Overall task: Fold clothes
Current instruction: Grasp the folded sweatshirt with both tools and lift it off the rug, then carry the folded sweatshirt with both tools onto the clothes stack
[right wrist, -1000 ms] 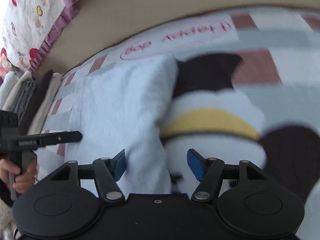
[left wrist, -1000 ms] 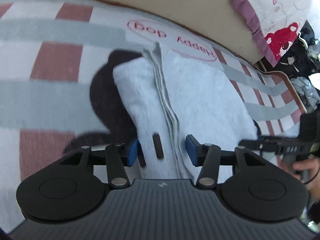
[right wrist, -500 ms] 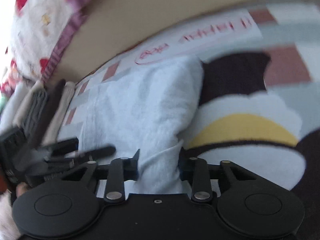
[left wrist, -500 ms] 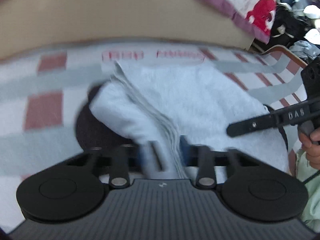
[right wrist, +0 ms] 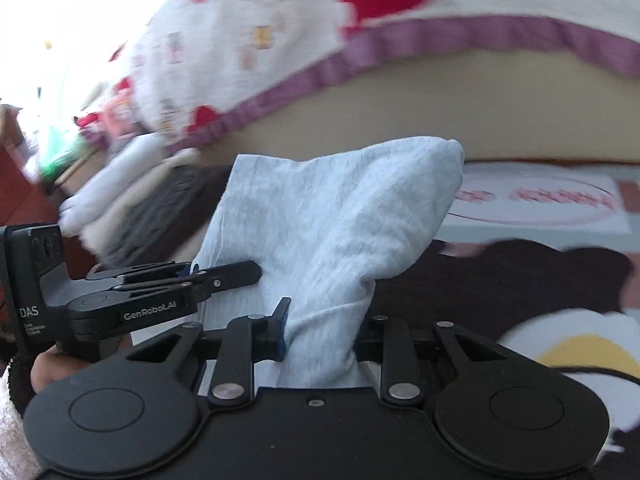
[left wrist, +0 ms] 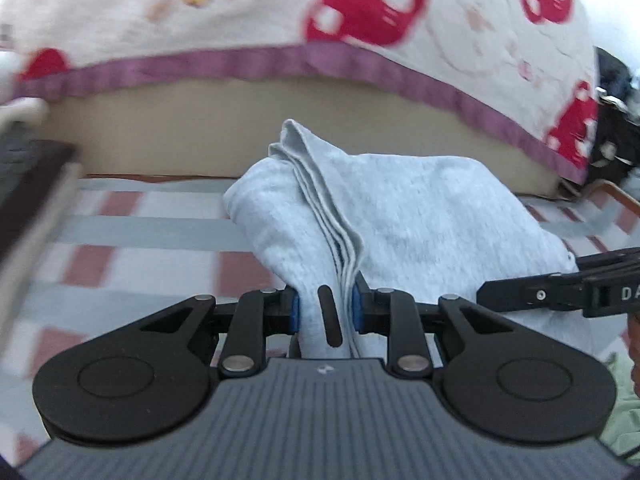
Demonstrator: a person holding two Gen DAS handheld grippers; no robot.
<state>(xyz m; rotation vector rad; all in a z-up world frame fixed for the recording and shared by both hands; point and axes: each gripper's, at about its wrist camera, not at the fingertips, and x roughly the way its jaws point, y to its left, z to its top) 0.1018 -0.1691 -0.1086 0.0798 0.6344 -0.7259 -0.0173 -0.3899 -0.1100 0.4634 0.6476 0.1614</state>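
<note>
Garment (left wrist: pixel 420 216), pale blue fleecy knit, folded in stacked layers with thin stitched hems, lay bunched above a checked pink, grey and white mat (left wrist: pixel 132 240). Left view: left claw (left wrist: pixel 326 310) pinched the layered edge between blue pads, a dark oblong mark on the cloth there. Right view: right claw (right wrist: pixel 320 330) clamped a soft rounded fold of the same garment, lifted off the mat; behind, a stack of folded clothes (right wrist: pixel 132 200) and a purple-trimmed, red-printed quilt (right wrist: pixel 304 40).
</note>
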